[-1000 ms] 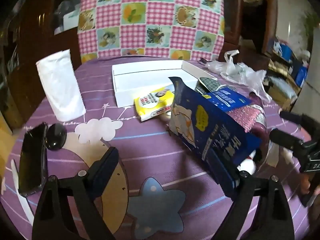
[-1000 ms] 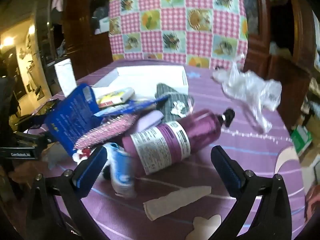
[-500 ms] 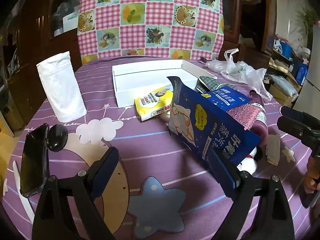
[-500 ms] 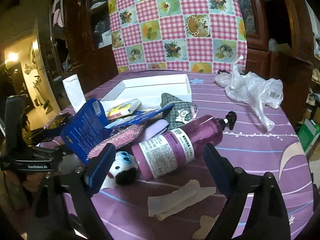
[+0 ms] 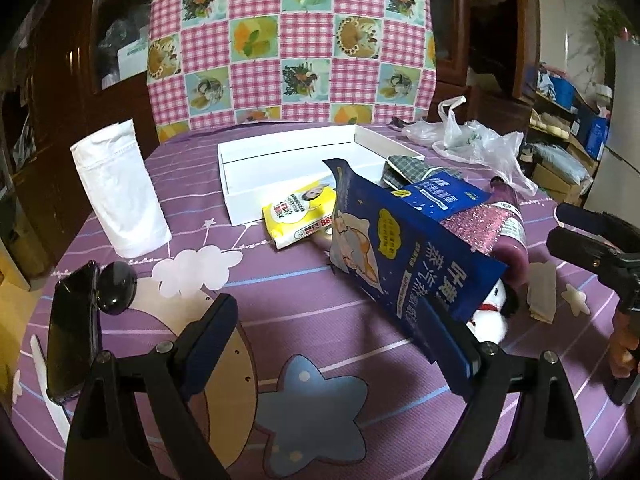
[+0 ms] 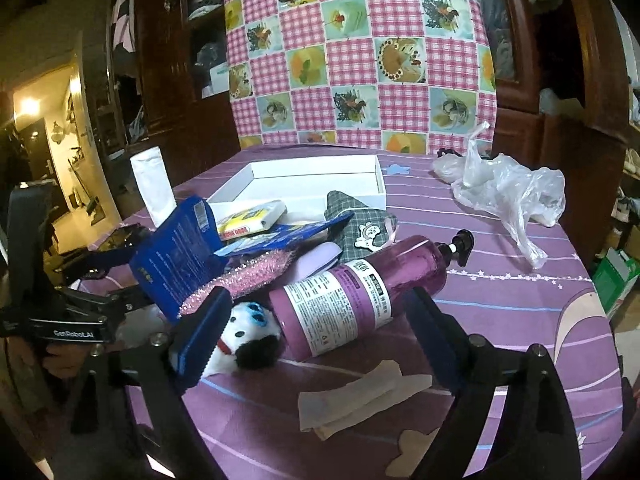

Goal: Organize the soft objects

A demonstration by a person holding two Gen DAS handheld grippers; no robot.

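Although the pile sat right before me, much of it was buried: the plush toy (image 6: 244, 340) showed only a white face, blue patch and black ear behind my right gripper's left finger, and in the left view just a scrap of it (image 5: 490, 316) peeked from under the blue packet (image 5: 404, 248). My left gripper (image 5: 336, 344) was spread wide and grasped nothing; whether its right finger touched the packet's lower edge I could not tell. My right gripper (image 6: 316, 332) was likewise released, its fingers either side of the purple bottle (image 6: 360, 284), which lay on its side, pump pointing away from me.

A pink glittery cloth (image 6: 244, 272) lay tucked between packet and bottle, a checked grey pouch (image 6: 360, 220) beyond them, and a yellow tissue pack (image 5: 300, 212) leaned against the near wall of the white tray (image 5: 280, 152). The text on the packets was too small to read.

To my left stood a white cloth roll (image 5: 116, 188), upright, with a phone (image 5: 72, 332) near the table's edge. A crumpled plastic bag (image 6: 508, 188) lay well apart on the far right. Pale paper strips (image 6: 360, 396) lay on the purple tablecloth (image 6: 500, 300) just before my right gripper. Bare cloth spread between my left fingers and to the right of the bottle.
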